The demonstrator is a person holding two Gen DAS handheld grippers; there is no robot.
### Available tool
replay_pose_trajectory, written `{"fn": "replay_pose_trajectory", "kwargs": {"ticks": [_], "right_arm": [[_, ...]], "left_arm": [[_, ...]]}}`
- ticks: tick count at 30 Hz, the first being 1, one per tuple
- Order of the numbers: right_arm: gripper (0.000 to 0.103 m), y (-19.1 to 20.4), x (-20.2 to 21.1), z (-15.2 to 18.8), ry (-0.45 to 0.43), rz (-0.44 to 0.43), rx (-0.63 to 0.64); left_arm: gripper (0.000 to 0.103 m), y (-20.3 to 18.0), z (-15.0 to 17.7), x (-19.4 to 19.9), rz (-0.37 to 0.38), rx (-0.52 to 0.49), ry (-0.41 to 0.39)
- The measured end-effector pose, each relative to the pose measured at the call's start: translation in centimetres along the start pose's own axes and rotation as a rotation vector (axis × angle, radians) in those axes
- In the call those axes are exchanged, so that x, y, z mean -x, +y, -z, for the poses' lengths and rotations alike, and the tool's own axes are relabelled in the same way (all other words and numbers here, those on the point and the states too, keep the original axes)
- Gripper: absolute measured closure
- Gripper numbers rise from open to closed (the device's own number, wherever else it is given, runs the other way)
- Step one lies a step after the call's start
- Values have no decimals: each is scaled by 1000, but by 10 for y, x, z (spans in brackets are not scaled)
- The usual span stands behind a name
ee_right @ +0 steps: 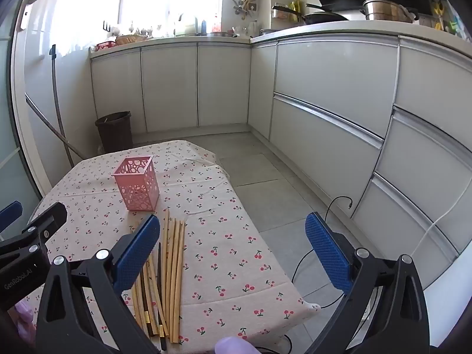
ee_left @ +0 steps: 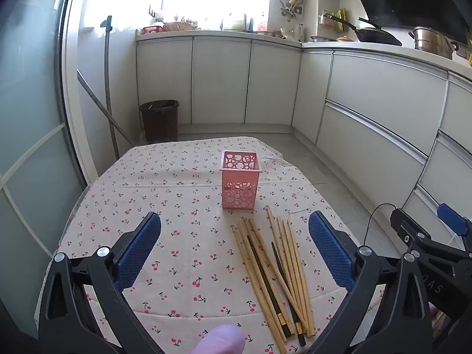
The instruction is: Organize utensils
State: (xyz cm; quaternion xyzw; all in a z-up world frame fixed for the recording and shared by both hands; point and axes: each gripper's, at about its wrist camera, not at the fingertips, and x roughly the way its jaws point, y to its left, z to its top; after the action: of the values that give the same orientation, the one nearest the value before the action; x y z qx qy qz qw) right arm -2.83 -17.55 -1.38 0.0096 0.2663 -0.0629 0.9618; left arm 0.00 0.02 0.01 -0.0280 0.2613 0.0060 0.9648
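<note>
Both grippers spread wide over the cherry-print table, gripping nothing.

The left gripper point(ee_left: 234, 230) hangs released at the near left; the pink holder point(ee_left: 240, 183) stands upright farther back, chopsticks point(ee_left: 274, 271) lying loose just before it; the right gripper point(ee_right: 233, 230) gapes empty at right.

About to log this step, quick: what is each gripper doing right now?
Left gripper: open, holding nothing.
Right gripper: open, holding nothing.
</note>
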Motion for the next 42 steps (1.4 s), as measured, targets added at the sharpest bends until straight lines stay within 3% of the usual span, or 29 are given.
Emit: {"fn": "replay_pose_trajectory", "kwargs": {"ticks": [8,42], "right_arm": [[7,0,1,0,-9,0,-2],[7,0,1,1,-8,-2,-2]], "left_arm": [[7,-4,12,1,3,-11,-7],[7,-1,10,-10,-4,2,36]]}}
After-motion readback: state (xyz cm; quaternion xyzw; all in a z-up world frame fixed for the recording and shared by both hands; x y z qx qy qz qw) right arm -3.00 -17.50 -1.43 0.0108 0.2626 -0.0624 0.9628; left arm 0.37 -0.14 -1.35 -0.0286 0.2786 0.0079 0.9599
